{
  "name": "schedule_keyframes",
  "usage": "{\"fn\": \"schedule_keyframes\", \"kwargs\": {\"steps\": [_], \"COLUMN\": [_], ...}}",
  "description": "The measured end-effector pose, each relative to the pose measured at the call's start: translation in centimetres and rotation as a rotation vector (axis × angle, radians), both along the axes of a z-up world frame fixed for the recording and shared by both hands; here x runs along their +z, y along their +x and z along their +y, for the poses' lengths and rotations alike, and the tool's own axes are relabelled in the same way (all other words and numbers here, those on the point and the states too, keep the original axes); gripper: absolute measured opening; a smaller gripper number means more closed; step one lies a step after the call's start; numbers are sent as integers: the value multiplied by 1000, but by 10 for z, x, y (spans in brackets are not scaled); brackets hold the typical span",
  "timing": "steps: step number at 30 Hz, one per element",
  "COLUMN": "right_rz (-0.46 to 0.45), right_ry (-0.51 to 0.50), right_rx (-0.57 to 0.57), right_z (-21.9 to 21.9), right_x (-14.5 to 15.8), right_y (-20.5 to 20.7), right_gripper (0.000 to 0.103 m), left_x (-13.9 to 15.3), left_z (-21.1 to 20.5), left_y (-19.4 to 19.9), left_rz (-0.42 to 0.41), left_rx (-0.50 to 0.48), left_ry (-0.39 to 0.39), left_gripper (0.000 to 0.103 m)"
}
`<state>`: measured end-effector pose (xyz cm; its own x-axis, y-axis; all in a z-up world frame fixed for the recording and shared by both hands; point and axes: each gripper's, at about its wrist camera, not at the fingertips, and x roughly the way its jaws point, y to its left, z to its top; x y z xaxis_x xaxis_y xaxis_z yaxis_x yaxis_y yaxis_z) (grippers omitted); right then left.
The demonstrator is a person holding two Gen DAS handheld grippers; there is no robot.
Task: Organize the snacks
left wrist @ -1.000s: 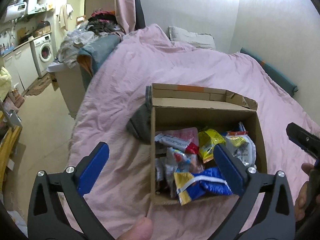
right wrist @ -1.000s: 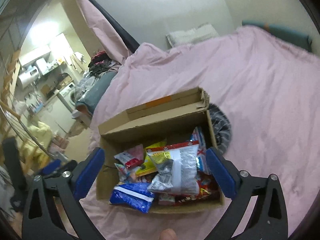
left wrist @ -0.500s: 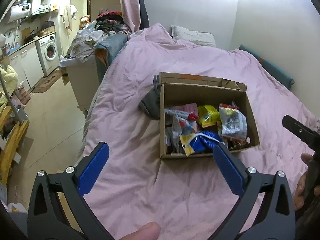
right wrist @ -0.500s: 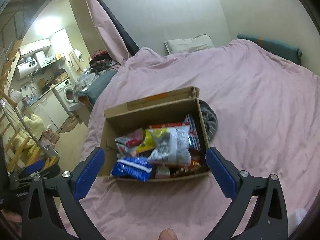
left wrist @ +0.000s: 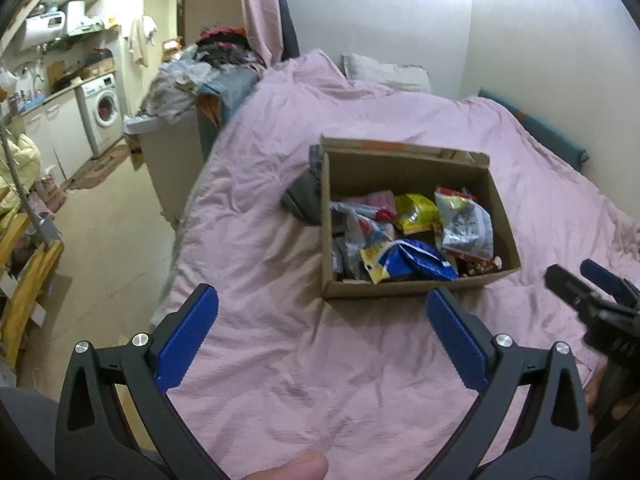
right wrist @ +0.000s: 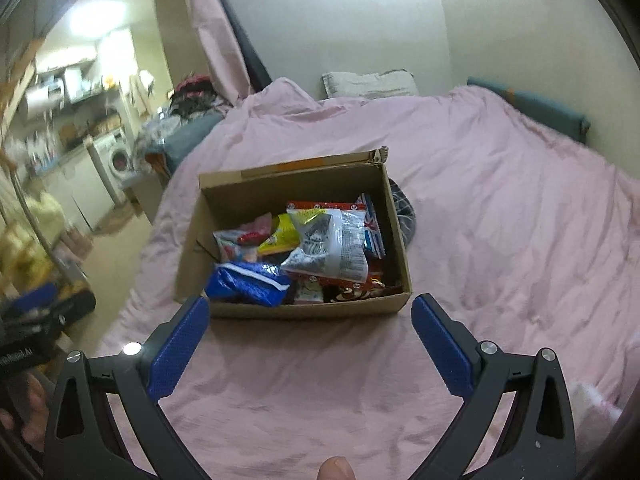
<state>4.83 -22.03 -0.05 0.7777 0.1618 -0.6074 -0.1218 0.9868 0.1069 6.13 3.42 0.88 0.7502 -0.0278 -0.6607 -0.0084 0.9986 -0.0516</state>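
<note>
Hovering back from the cardboard box [right wrist: 292, 308], both grippers hold nothing: the left gripper [left wrist: 320, 336] and the right gripper [right wrist: 308, 340] each have their blue pads spread wide, with only the pink bedspread [right wrist: 500, 208] between them. The box is the landmark. It sits open-topped on the bedspread, its flap folded out on the far side, and the snack packets lie inside it in a loose heap. None lies on the bedspread around the box.

This could be a heap waiting to be sorted, or snacks already gathered into their box; the scene fits both, so I would not commit to a move. If a packet is to be handled, the job calls for coming down from above the box, pinching 1 packet by a crimped edge rather than its puffed middle, and lifting slowly, because the packets overlap and a neighbour may drag along.

Counted inside the box: 1 blue packet [right wrist: 250, 282] at the near left corner, 1 clear silver packet [right wrist: 332, 248] on top at the centre, 1 yellow packet [right wrist: 280, 238] behind it, 1 pink packet [right wrist: 240, 240] toward the far left, and 1 red-and-blue packet [right wrist: 372, 228] against the right wall. More lie beneath, too covered to count. Outside, 1 dark cloth [right wrist: 404, 216] rests just beside the box's right wall.
</note>
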Motion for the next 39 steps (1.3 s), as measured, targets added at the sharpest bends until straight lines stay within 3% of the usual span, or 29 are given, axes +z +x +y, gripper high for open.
{"fn": "schedule_keyframes", "kwargs": {"steps": [8,19,39], "right_rz": [6,5,4], "right_ry": [-36,-78,-67], "right_rx": [4,32,5], "right_z": [7,19,14], "right_x": [-4,-7,-8], "right_y": [4,1,2], "right_gripper": [103,103,103], "left_x": [-13,-14,-14], "left_z": [-2,-2,0], "left_y": [3,3,4], "left_rz": [44,41,51], "left_rx": [18,14,17], "left_ry": [-13,-21,-44], "left_gripper": [103,103,103]}}
